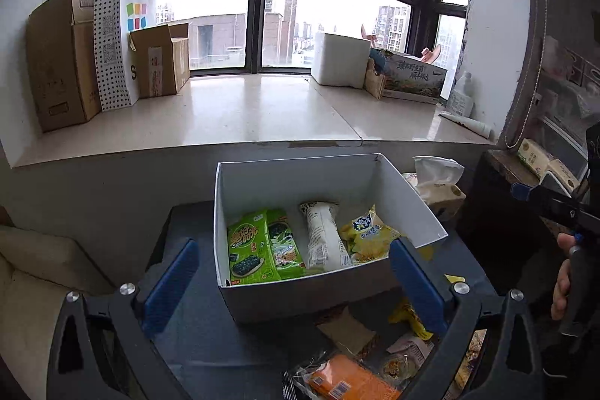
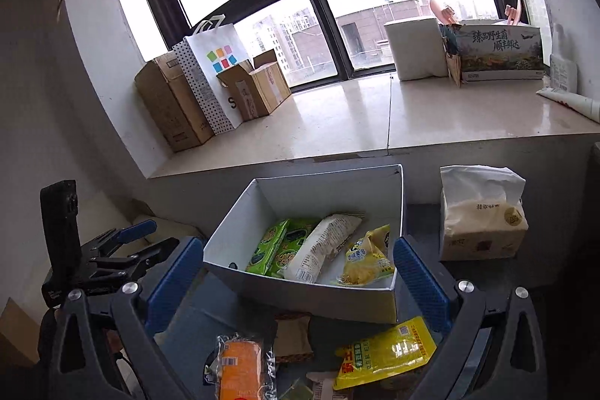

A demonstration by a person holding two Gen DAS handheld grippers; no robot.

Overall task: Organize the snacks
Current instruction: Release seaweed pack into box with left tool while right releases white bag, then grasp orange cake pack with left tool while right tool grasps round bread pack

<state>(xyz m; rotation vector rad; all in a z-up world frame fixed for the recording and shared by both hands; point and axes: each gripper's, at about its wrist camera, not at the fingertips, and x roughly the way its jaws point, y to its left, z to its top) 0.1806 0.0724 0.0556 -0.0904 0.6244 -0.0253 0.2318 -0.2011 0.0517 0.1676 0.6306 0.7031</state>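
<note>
A white open box stands on a dark table. Inside lie two green seaweed packs, a white packet and a yellow chip bag. In front of the box lie loose snacks: an orange packet, a yellow pouch and a brown packet. My left gripper is open and empty, hovering before the box. My right gripper is open and empty too.
A tissue pack stands right of the box. Behind runs a wide window sill with cardboard boxes, a paper bag, a white foam box and a printed carton. The left gripper's camera shows at left.
</note>
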